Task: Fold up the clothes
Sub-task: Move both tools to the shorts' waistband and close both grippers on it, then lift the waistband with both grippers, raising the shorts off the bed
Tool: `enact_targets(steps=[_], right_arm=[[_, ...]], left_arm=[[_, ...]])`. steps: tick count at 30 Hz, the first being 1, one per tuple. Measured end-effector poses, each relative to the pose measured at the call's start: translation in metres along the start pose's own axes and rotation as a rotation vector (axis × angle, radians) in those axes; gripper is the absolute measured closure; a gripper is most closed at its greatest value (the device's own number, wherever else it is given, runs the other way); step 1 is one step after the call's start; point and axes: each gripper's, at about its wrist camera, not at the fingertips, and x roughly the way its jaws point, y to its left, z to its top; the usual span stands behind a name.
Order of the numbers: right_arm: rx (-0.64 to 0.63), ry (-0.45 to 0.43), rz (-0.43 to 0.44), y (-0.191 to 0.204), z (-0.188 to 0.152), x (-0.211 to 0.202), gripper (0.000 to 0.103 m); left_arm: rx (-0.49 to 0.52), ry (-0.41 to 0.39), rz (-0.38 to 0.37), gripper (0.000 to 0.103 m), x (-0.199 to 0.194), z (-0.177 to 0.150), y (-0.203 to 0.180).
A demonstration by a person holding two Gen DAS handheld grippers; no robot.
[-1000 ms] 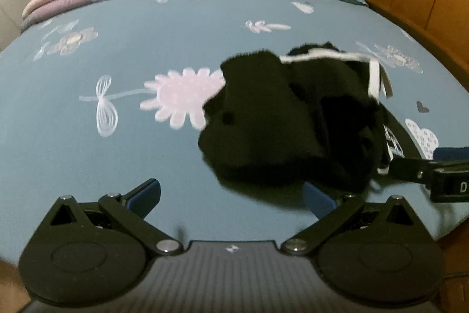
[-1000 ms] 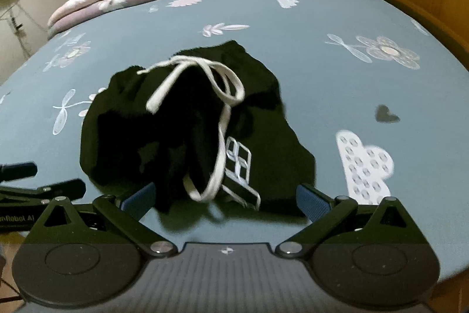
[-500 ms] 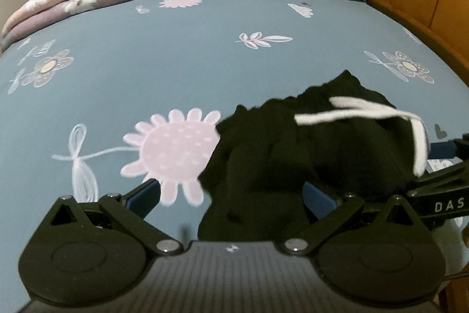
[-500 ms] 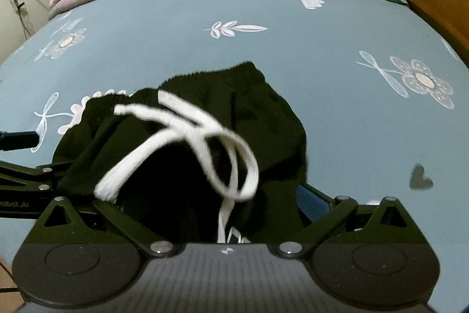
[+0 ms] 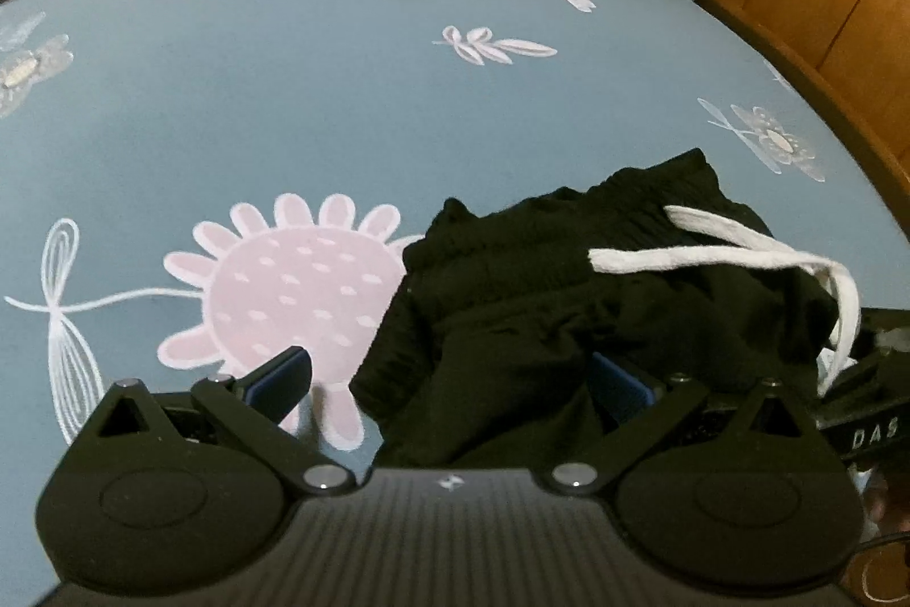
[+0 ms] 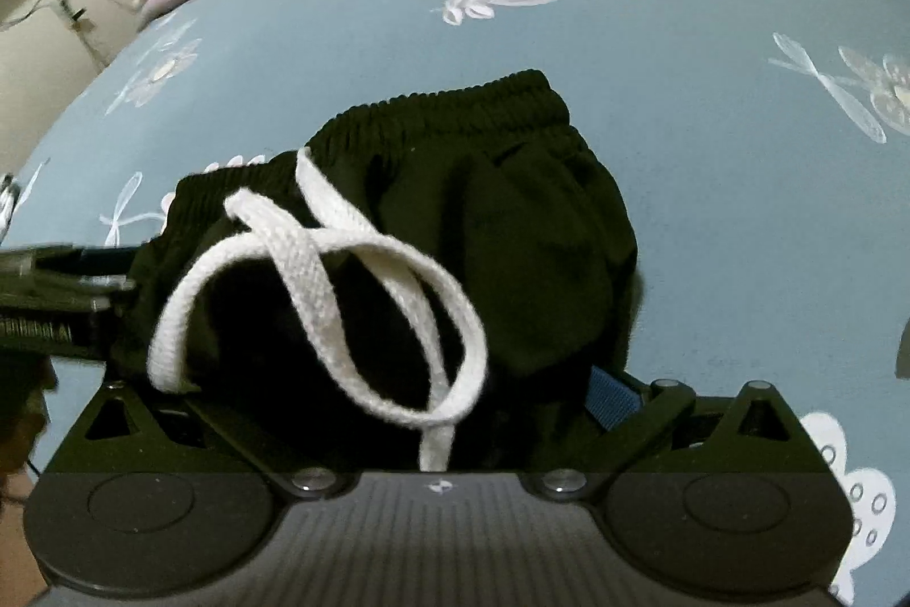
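Black shorts (image 5: 546, 300) with a white drawstring (image 6: 318, 277) sit bunched on the blue flowered bed (image 5: 318, 95). Left gripper (image 5: 449, 379) is spread wide, the shorts' edge lying between its fingers. Right gripper (image 6: 398, 408) is mostly buried under cloth, so can't tell its grip.

Dim, warm indoor light, flat and without glare. Strong fisheye bending toward every edge, dark vignette at the corners. Motion blur at 12 o'clock in the right wrist view. Black shorts (image 6: 500, 220) nearly featureless in shadow; white drawstring (image 6: 318, 265) softly blurred.
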Motion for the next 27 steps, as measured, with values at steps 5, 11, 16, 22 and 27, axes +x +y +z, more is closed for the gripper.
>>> enact_targets(steps=[5, 11, 16, 22, 27], right_arm=[[-0.014, 0.005, -0.020, 0.005, 0.007, -0.012, 0.000], [-0.190, -0.074, -0.021, 0.009, 0.021, -0.054, 0.007], [-0.217, -0.109, 0.057, -0.005, 0.029, -0.080, 0.015], [-0.214, -0.099, 0.110, -0.024, 0.044, -0.094, 0.029], [-0.196, -0.091, 0.087, -0.017, 0.051, -0.086, 0.029]], left_arm=[[0.025, 0.028, 0.024, 0.002, -0.008, 0.006, -0.006], [0.097, 0.016, 0.042, 0.040, -0.030, 0.014, -0.022], [0.047, 0.028, 0.070, 0.055, -0.040, 0.018, -0.028], [0.008, 0.037, 0.050, 0.064, -0.039, 0.029, -0.024], [-0.062, 0.053, -0.044, 0.053, -0.025, 0.028, -0.003]])
